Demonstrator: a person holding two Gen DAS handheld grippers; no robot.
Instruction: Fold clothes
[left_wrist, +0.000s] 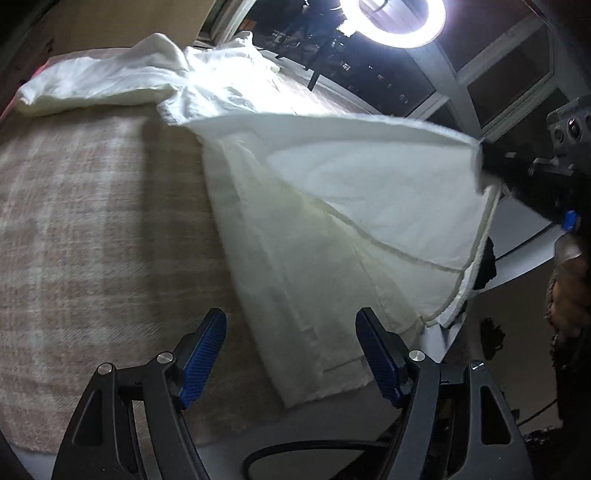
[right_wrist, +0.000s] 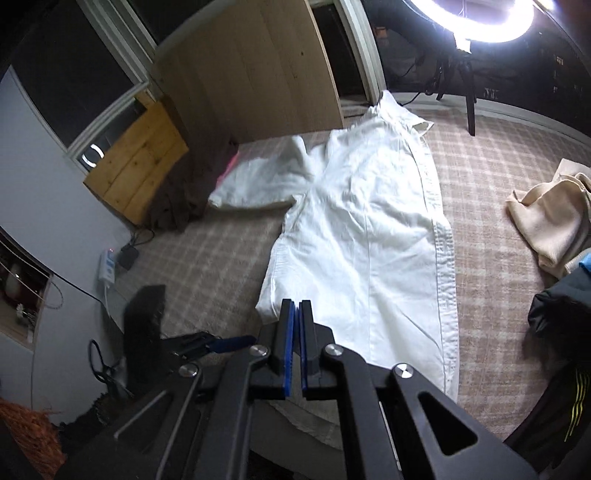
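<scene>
Two claws in play here, and only one has hold of anything. The right claw (right_wrist: 295, 314) has its blue pads pressed together on the near hem of the white button-up shirt (right_wrist: 373, 221), and in the left wrist view you can see that same claw (left_wrist: 487, 162) pulling a hem corner up and out so the cloth stretches off the bed like a tent. The left claw (left_wrist: 291, 354) is spread wide with nothing between its pads, hovering just above the bottom edge of the shirt, which lies right ahead of it and slightly to its right. From the right claw the shirt runs straight away, collar at the far end, button placket along its right side, one sleeve (right_wrist: 258, 181) flopped out to the left, all on the plaid blanket (right_wrist: 207, 258) covering the bed. What could go wrong, I reckon: it's a thin pinch right at the hem, so a hard tug could slip the fabric out and dump the panel in a heap. Pulling from one corner alone could also drag the whole shirt crooked across the blanket, since nothing pins the other side down. That sleeve is bunched up too, and it could get trapped inside a fold if nobody flattens it. There's a beige garment (right_wrist: 550, 221) lying off to the right, well apart, so no tangle risk there.
</scene>
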